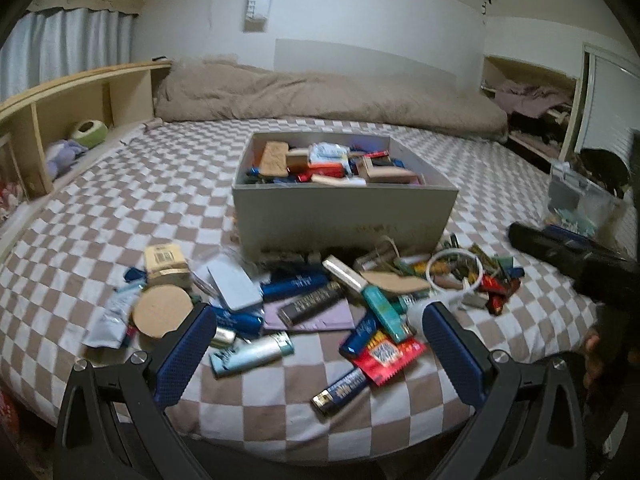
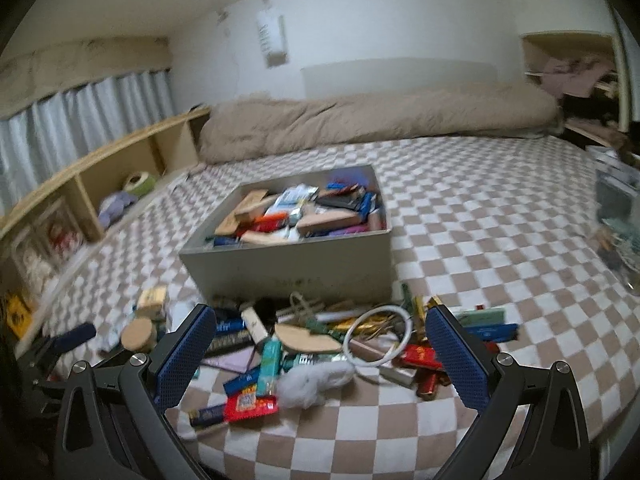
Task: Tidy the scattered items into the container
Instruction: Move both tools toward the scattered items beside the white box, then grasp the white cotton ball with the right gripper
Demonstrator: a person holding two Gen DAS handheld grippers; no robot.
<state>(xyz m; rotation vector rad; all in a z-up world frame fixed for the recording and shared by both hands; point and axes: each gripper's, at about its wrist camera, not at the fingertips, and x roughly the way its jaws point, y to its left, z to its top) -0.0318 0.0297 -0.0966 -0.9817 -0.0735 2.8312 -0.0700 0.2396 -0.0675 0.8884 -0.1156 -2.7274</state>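
Left wrist view: the left tool (image 1: 320,344) is spread wide, its blue pads (image 1: 182,354) holding nothing and touching nothing, raised above the near edge of the bed (image 1: 100,208) with its checked cover; between and beyond the fingers lies the scattered pile: a round cork-topped tin (image 1: 162,316) just beside the left pad, a pale blue flat case (image 1: 236,286), a dark blue tube (image 1: 296,283), a silver-and-teal tube (image 1: 252,354), a red snack packet (image 1: 390,356) and a white ring (image 1: 454,276); the grey box (image 1: 344,216), already heaped with packets and small blocks, stands on the bed just behind the pile, its front wall touching the nearest items; the right tool (image 1: 560,248) shows at the right edge as a dark blurred shape, and how it stands cannot be told from here.

Right wrist view: the right tool (image 2: 320,344) is also spread wide, pads (image 2: 458,354) bare and clear of everything; below the gap lie a white fluffy wad (image 2: 316,380), the red packet (image 2: 252,402), the white ring (image 2: 378,336), a teal tube (image 2: 269,362) and a tan half-round piece (image 2: 306,340); the grey box (image 2: 288,268) sits beyond them, full; a rolled beige duvet (image 2: 360,120) lies along the far wall; a wooden shelf (image 2: 100,172) runs along the left.
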